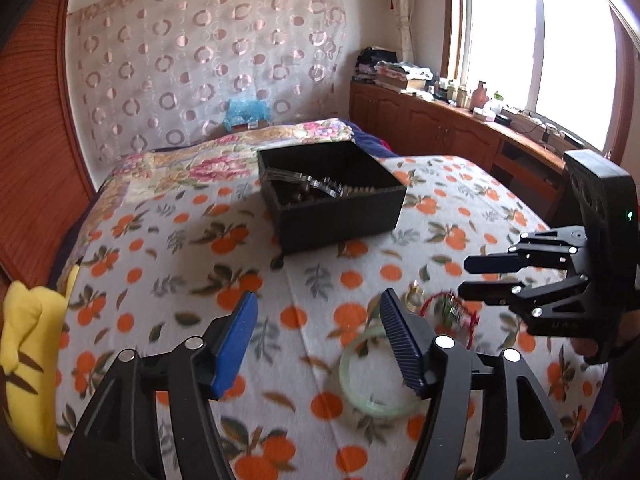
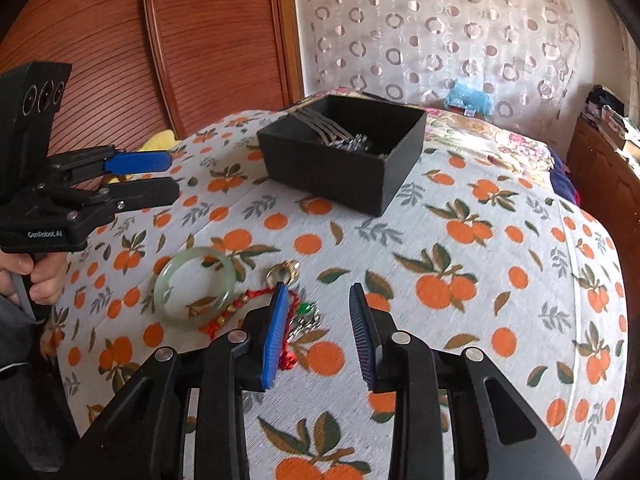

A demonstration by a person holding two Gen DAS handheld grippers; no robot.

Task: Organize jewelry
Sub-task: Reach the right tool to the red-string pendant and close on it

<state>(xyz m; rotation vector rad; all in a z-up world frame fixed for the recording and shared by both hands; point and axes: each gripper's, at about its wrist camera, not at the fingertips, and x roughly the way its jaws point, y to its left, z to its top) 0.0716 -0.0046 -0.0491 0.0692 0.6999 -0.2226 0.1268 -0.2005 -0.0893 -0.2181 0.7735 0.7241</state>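
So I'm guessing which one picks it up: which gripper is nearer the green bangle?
Left, as far as I can judge. The left gripper hangs open with one finger over the green bangle; the right gripper sits beside it, over the red cord charm.

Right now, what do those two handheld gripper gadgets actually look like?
Both are matte black plastic with silver rivets at the linkage joints. The left gripper has flat blue ribbed fingertip pads, white lettering on its body and three round holes in the block above. The right gripper looks the same, with a small green light.
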